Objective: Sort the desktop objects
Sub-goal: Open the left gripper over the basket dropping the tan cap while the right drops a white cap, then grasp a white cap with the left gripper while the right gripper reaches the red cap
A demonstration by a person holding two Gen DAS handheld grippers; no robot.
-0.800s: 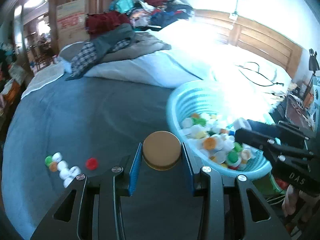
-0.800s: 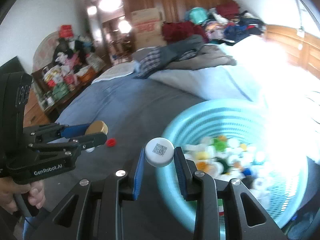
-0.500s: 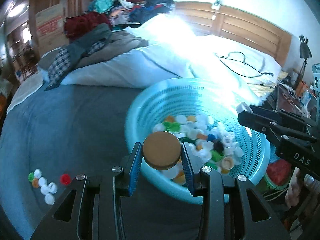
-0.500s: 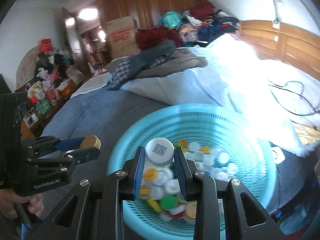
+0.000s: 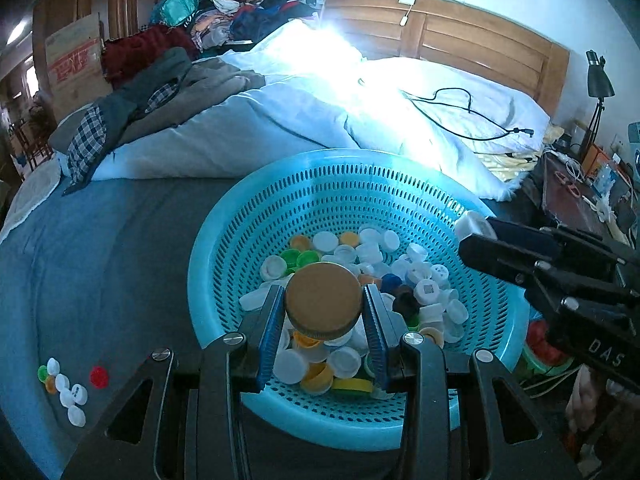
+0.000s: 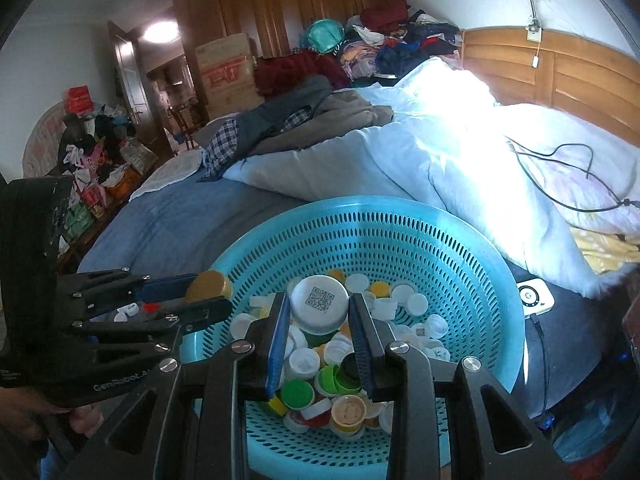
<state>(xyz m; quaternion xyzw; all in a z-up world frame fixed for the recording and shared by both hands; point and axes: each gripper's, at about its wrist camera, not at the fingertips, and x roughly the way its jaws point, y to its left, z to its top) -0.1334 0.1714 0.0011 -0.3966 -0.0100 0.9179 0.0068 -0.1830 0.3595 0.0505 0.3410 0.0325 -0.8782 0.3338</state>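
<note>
Above a blue perforated basket [image 5: 224, 248] of bottle caps, the left gripper [image 5: 323, 312] clamps a gold lid [image 5: 323, 300], while the right gripper [image 6: 319, 314] clamps a white QR-coded lid [image 6: 320, 300].

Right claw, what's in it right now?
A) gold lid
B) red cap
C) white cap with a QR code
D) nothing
C: the right claw is shut on the white cap with a QR code, held over the blue basket; the gold lid sits in the left claw.
</note>
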